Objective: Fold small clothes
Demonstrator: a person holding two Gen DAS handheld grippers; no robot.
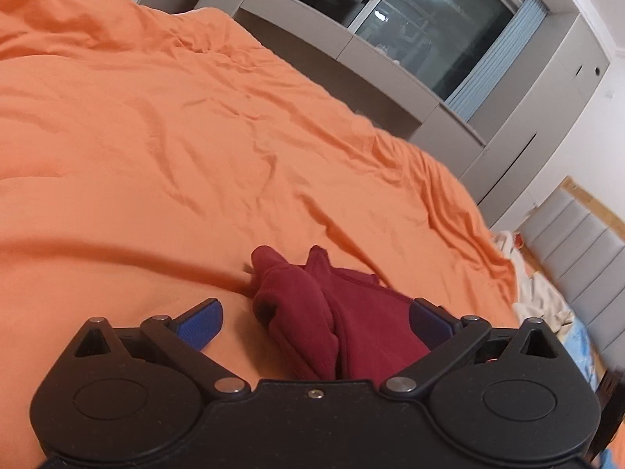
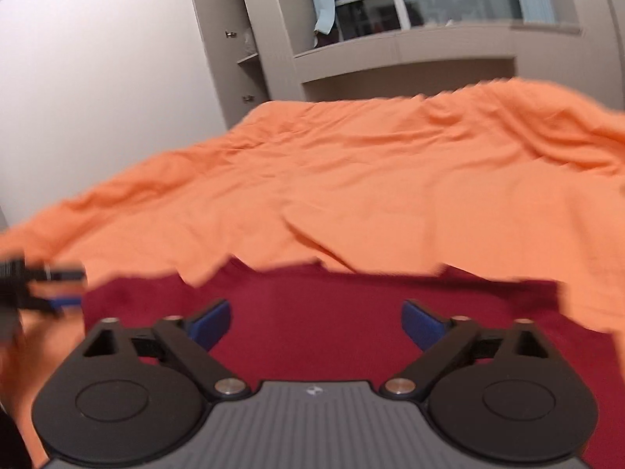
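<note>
We are holding both the left gripper (image 1: 314,322) and right gripper (image 2: 315,322) spread wide, pinching nothing, over the dark red garment (image 2: 312,312) lying on the orange bedcover (image 1: 175,136), risking grabbing bunched layers or the cover.

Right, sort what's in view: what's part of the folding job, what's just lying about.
Job: red garment; left gripper, open; right gripper, open; orange bedcover as work surface.

Lying about: pale cloth at the bed's edge; wardrobe; window.
</note>
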